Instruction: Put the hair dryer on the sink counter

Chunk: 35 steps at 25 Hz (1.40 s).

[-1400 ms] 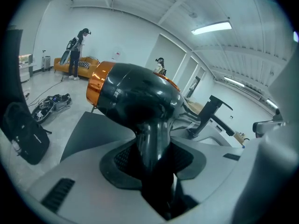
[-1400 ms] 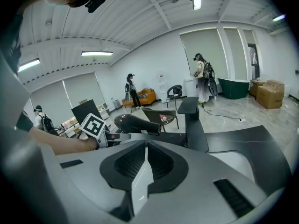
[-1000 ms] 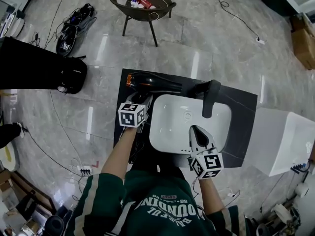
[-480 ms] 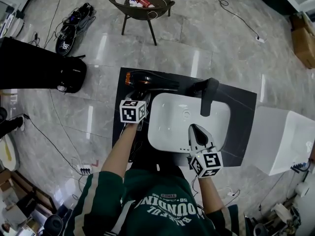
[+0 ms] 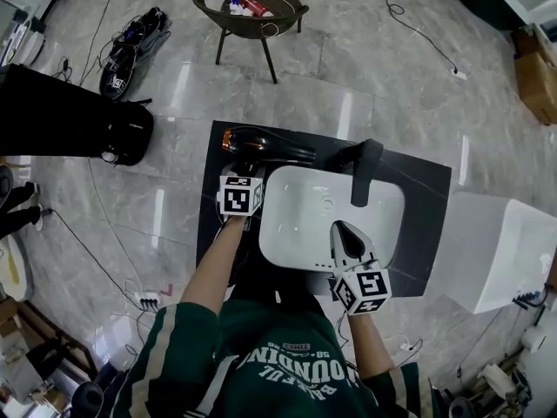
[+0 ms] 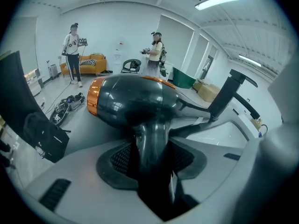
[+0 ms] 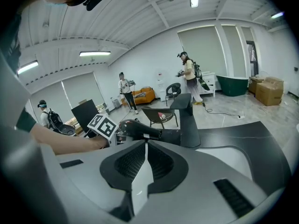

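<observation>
The black hair dryer (image 5: 265, 144) with an orange rear ring lies along the back left of the black sink counter (image 5: 426, 190), its nozzle pointing toward the faucet (image 5: 365, 168). My left gripper (image 5: 247, 172) reaches up to it from the counter's left side. In the left gripper view the dryer's body (image 6: 135, 101) fills the middle and its handle runs down between the jaws, with the left gripper (image 6: 152, 157) shut on it. My right gripper (image 5: 348, 238) hangs over the front of the white basin (image 5: 287, 242); in its own view the right gripper (image 7: 146, 160) is shut on nothing.
A dark round chair (image 5: 251, 7) with small items stands on the marble floor behind the counter. A black bag (image 5: 61, 116) and cables lie to the left. A white box (image 5: 505, 251) stands to the right. Other people stand far off (image 6: 72, 50).
The left gripper has tilted and shifted slightly on the hair dryer's handle. The right gripper has stayed over the basin.
</observation>
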### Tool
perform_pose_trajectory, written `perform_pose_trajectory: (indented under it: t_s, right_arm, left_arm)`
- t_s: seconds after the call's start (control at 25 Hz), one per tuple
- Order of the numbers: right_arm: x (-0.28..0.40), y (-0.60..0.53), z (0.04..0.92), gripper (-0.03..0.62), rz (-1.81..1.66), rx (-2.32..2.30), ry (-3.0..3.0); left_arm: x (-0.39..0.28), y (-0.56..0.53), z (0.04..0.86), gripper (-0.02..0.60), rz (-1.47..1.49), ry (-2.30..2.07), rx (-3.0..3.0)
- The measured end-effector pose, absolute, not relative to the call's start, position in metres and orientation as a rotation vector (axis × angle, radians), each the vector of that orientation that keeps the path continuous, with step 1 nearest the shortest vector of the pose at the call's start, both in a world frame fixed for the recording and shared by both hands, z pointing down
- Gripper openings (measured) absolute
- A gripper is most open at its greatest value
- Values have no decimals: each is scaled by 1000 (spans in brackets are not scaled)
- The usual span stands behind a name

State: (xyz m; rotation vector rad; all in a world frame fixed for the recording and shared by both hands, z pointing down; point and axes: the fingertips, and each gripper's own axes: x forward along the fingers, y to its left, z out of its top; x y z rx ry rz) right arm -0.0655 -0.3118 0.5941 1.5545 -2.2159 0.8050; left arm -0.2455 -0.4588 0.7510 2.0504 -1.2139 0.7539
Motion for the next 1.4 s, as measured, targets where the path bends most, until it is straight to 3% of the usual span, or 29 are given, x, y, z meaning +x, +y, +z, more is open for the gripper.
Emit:
perform_pose_trajectory:
  t_s: [0.24,1.0,1.28,1.4]
  right_arm:
    - [-65,-310,595,47,814,1550,-2219]
    - [-72,-310,562,48,719,1540,-2303]
    - [-65,-310,544,48,638,1585,-2311]
    - [-61,-308,538,48,607,1603,-2314]
  left_arm:
    - [-251,-461,750,209,809,-1244,2069]
    - [-271,-430,687,207,763,-1336,2103]
    - [-257,-405,639,44,724,-1359,2214]
    - [-246,-395,613,11,666,-1359,2265]
